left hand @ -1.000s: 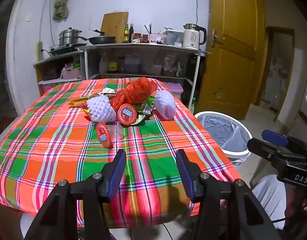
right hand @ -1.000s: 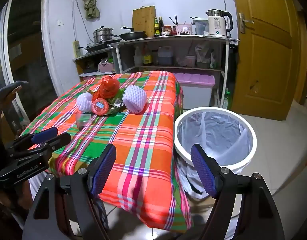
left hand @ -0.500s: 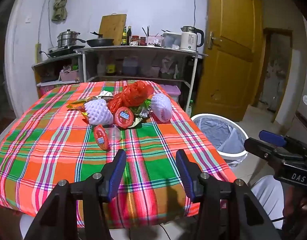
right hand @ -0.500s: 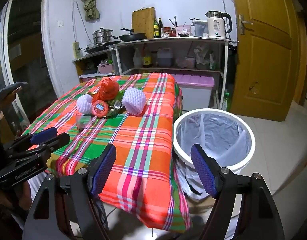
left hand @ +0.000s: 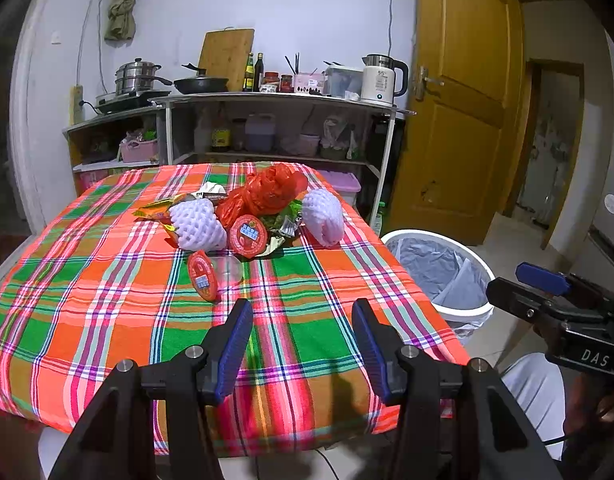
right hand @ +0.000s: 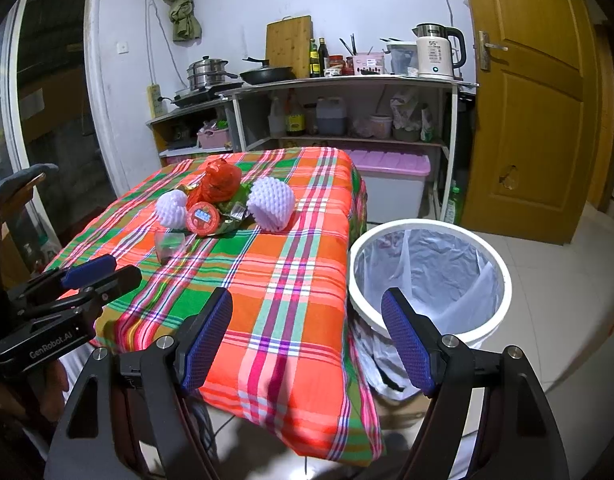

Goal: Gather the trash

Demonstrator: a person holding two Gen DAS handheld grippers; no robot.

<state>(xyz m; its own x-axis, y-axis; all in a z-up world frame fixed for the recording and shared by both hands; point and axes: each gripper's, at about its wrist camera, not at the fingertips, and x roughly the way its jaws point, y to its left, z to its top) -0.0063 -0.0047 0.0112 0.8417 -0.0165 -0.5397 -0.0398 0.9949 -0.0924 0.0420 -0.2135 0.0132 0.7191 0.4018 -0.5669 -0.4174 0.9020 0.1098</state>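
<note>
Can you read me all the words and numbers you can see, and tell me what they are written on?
"55" on the white electric kettle.
"DAS" on the black right gripper.
"GenRobot.AI" on the black left gripper.
The round red foil lids and the dark sauce bottles have labels too small to read.

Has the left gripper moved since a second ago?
No. The open left gripper still hangs over the near edge of the checked tablecloth, short of the trash pile.
</note>
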